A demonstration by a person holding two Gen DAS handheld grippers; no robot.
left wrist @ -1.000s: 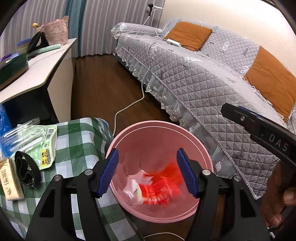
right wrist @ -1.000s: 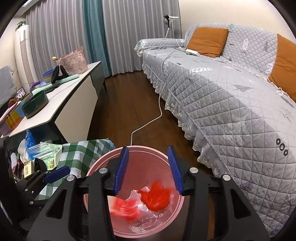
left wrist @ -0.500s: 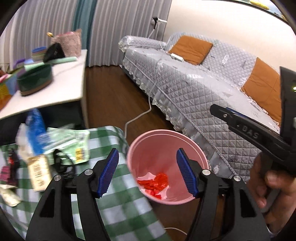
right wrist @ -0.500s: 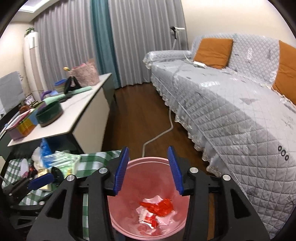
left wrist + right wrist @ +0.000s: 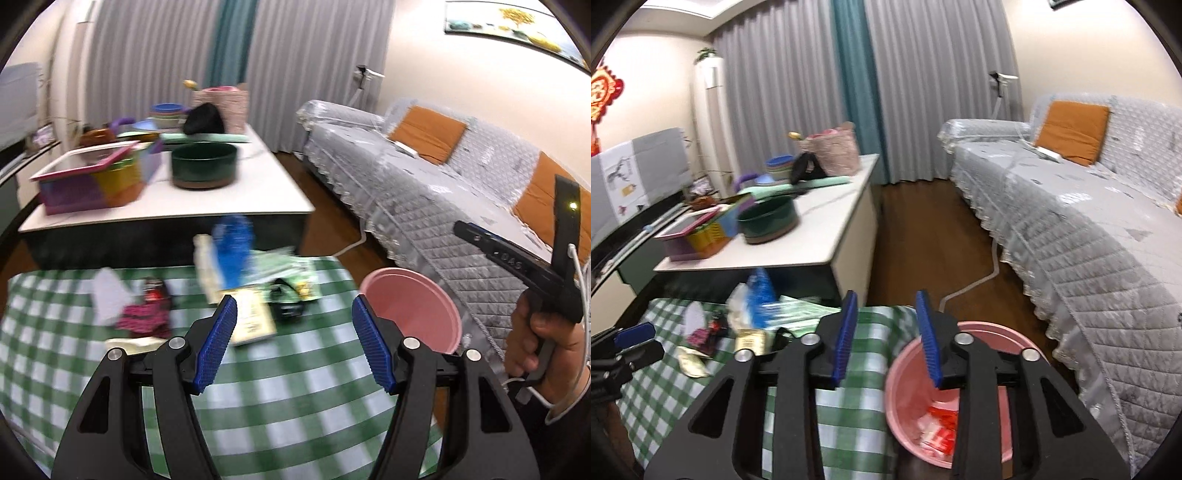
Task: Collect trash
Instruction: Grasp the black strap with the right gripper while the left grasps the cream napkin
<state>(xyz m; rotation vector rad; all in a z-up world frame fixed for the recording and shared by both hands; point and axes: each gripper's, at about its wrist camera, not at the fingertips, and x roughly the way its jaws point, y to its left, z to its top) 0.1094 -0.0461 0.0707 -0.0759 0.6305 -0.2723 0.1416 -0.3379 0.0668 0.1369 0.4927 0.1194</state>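
Over the green checked tablecloth [image 5: 295, 398] my left gripper [image 5: 293, 308] is open, with nothing between its blue pads. Ahead of it lie a magenta wrapper [image 5: 144, 319], a white scrap [image 5: 107, 295], a cream packet [image 5: 253, 321], a black strap [image 5: 286, 304] and a blue bag [image 5: 232, 251]. The pink bin [image 5: 905, 373] stands off the table's right edge with red and white trash [image 5: 938, 424] inside. My right gripper [image 5: 885, 308] hovers above the bin's left rim. Its jaws are closing on nothing.
A white low table [image 5: 229, 199] behind carries a dark green bowl [image 5: 203, 166], a colourful box [image 5: 92, 181] and a pink basket. A grey quilted sofa [image 5: 1089, 229] fills the right side, with a white cable [image 5: 982, 280] on the wooden floor.
Both views have swung left and up, from above the bin towards the table. The red wrapper has settled in the bin. The right jaws stand narrower than before.
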